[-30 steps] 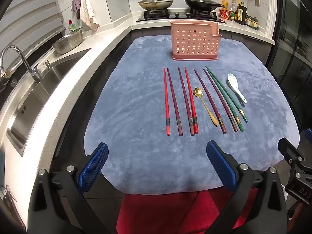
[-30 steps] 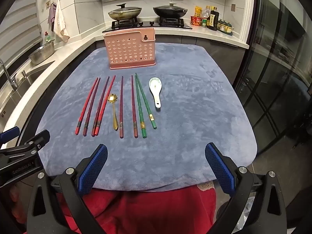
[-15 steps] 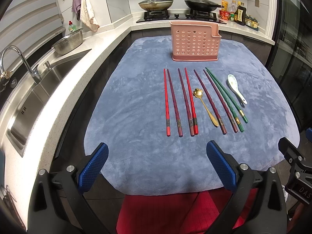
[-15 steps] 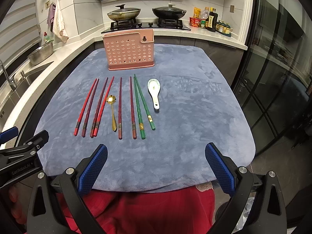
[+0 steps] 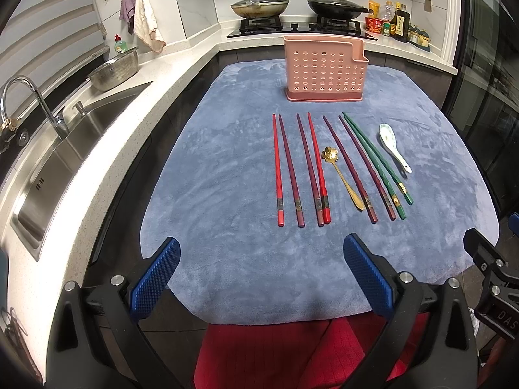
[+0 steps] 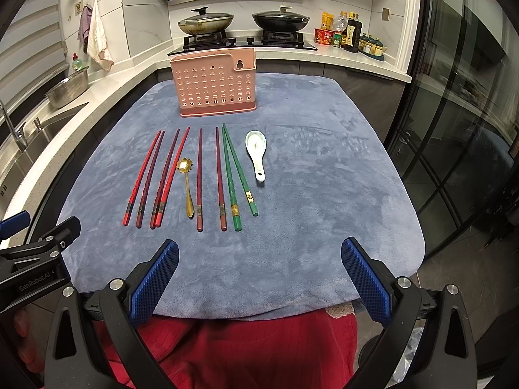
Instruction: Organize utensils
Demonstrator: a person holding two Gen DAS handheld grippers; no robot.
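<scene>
Both wide apart, empty: left gripper (image 5: 259, 270), right gripper (image 6: 259, 270) (above mat (image 6: 308, 194) edge, touching nothing).

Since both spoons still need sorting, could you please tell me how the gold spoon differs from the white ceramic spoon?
The gold spoon is metal, slim, with a flower-shaped bowl; the white ceramic spoon is broader, with a deep oval bowl and a short thick handle. The gold spoon lies among the chopsticks; the white one lies at the row's right end. Both rest flat on the blue mat, bowls toward the pink holder.
</scene>
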